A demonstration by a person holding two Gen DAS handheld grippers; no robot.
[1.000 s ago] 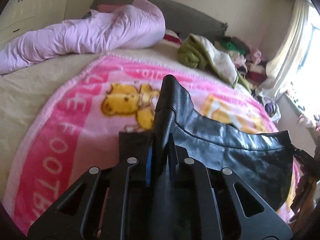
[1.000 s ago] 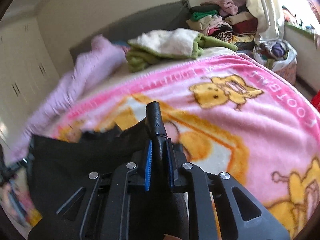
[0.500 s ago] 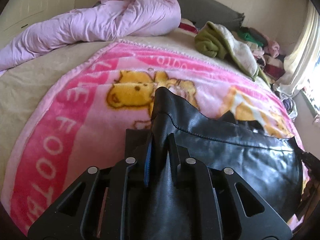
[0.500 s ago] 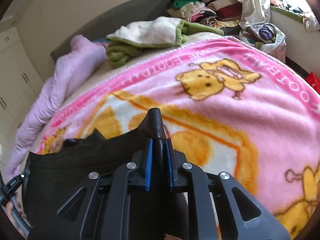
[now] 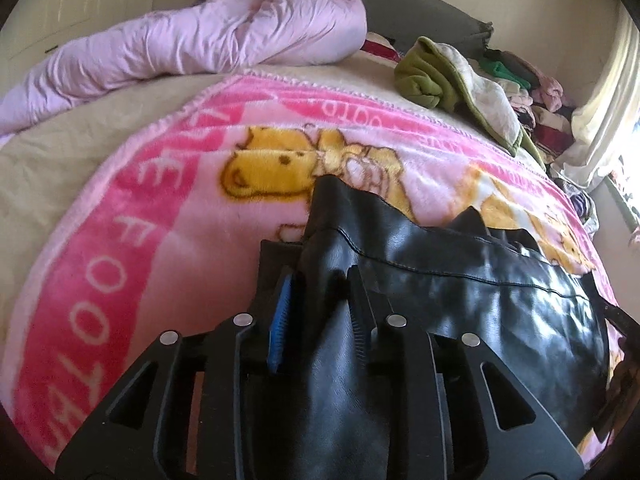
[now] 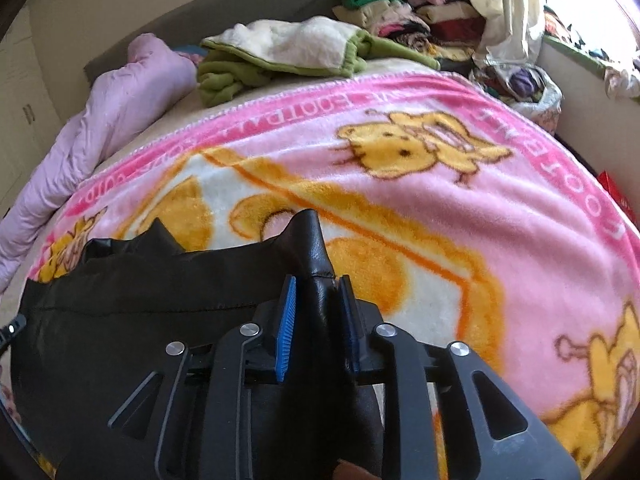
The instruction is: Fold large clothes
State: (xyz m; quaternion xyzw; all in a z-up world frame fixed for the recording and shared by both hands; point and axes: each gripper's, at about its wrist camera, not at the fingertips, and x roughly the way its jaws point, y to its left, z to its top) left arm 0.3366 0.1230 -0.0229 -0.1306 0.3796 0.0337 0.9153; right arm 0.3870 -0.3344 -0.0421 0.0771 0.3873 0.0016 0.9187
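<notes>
Both jaws opening: left gripper (image 5: 320,300), right gripper (image 6: 318,300), angled downward.

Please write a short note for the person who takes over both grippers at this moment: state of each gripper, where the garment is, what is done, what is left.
Left gripper: jaws opening, a fold of the black garment is between them, pads no longer pinching.
Right gripper: jaws opening, the garment's other corner between them, gaps visible beside it.
Garment: lies across the near part of the pink blanket on the bed, its top edge stretched between the two grippers.
Done: garment laid down on the blanket.
Left: pull both grippers clear, then make the folds; no fold is visible yet.
</notes>
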